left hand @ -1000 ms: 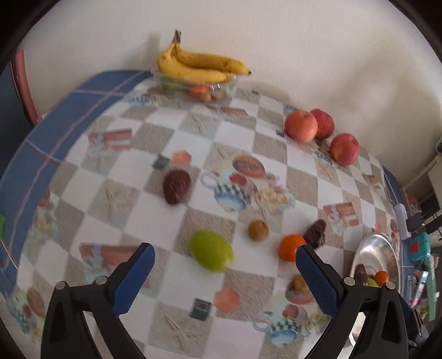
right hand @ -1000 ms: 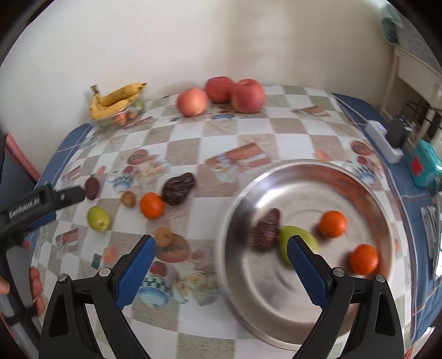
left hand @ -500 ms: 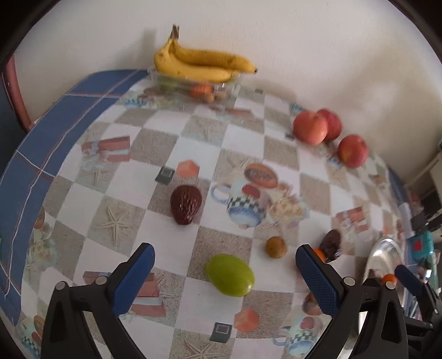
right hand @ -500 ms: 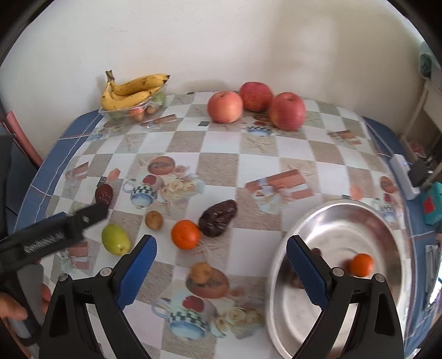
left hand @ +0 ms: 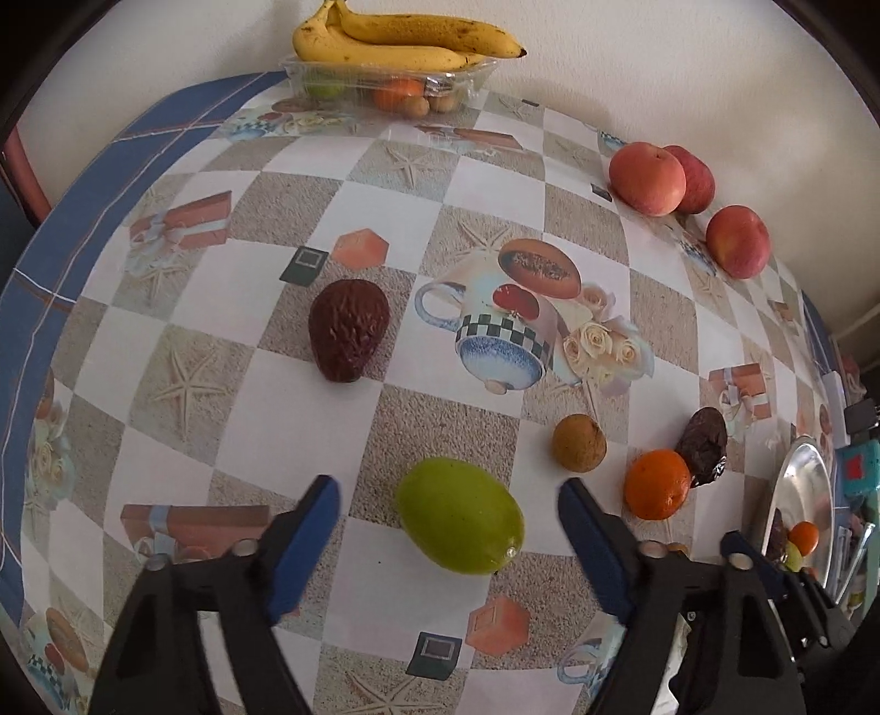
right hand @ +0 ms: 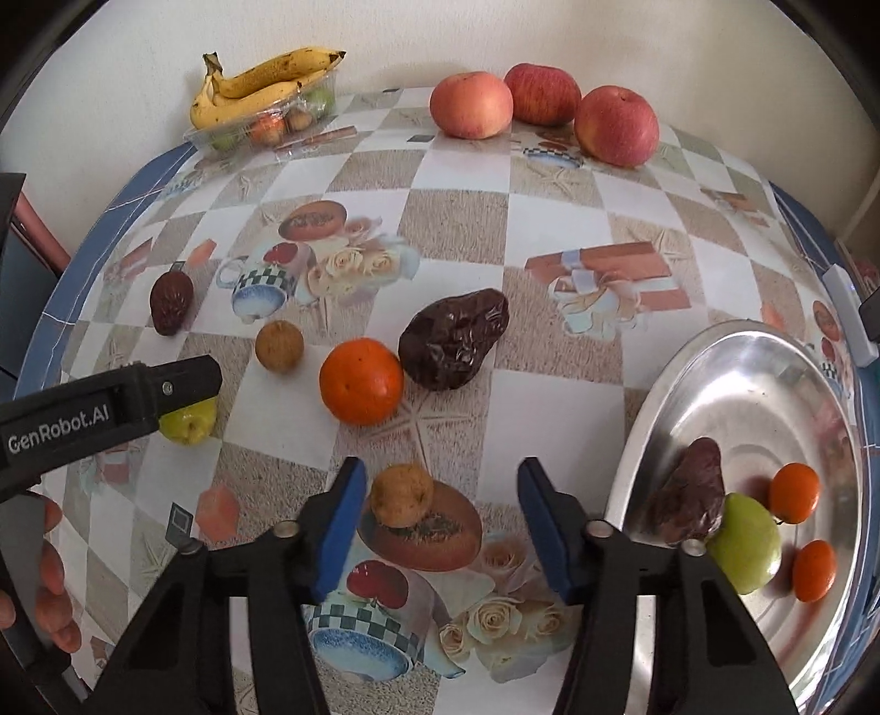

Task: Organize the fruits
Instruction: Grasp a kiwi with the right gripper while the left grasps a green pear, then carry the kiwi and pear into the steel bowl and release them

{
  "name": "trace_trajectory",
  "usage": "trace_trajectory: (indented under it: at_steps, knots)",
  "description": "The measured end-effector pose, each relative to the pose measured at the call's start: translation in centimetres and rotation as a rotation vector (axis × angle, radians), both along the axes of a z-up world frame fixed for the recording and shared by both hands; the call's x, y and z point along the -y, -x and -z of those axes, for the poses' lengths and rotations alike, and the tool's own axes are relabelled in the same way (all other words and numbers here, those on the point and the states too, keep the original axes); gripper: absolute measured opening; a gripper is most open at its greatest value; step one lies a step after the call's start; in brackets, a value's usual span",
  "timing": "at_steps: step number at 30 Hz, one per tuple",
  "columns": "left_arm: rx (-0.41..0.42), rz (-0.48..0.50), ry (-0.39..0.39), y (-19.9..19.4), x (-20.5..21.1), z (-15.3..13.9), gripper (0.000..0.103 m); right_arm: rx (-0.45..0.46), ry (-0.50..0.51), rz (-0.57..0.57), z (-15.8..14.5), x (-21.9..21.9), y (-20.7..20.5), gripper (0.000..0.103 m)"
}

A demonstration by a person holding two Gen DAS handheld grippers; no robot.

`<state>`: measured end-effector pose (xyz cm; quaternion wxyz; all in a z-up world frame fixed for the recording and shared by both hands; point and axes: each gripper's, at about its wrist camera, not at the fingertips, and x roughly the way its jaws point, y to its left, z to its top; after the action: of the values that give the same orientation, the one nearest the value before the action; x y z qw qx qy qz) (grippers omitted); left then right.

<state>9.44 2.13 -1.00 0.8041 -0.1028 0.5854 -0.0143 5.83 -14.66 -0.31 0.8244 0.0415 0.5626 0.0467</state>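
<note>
While the left claw (left hand: 448, 514) hangs spread wide, the smooth green oval fruit (left hand: 459, 515) lies between its blue pads on the checkered tabletop (left hand: 231, 352). Seen from the right wrist, the right claw (right hand: 440, 514) gapes around a small brown round fruit (right hand: 401, 495), beside the shiny steel bowl (right hand: 731, 352).

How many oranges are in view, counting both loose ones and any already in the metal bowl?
3 clearly: one orange on the tablecloth beside a dark wrinkled fruit, and two in the metal bowl, at and. An orange-coloured fruit in the clear tray under the bananas might be another.
</note>
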Motion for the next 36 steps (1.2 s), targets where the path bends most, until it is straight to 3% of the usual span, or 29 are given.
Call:
trace_trajectory:
  at_steps: [3, 5, 10, 15, 25, 36]
  knots:
    - [-0.023, -0.012, 0.043, 0.1, -0.2, 0.4, 0.076, -0.004, -0.011, -0.004, 0.2, -0.1, -0.1, 0.054]
    - [-0.042, -0.02, 0.071, 0.1, -0.3, 0.7, 0.064, -0.008, -0.015, -0.009, 0.4, -0.2, 0.0, 0.049]
    - [-0.048, -0.036, 0.08, 0.2, -0.4, 0.7, 0.051, -0.011, -0.032, -0.009, 0.5, -0.1, 0.1, 0.044]
    - [-0.054, -0.055, 0.115, 0.4, -0.7, 0.6, 0.05, -0.009, -0.061, -0.015, 0.2, 0.0, 0.2, 0.025]
    - [-0.016, -0.056, 0.167, 1.5, 0.2, -1.9, 0.05, 0.047, -0.112, 0.036, -2.4, 2.2, 1.4, 0.025]
    - [0.025, -0.007, 0.159, 3.1, 3.4, -4.7, 0.05, 0.099, -0.101, 0.17, -4.9, 7.7, 3.4, 0.025]
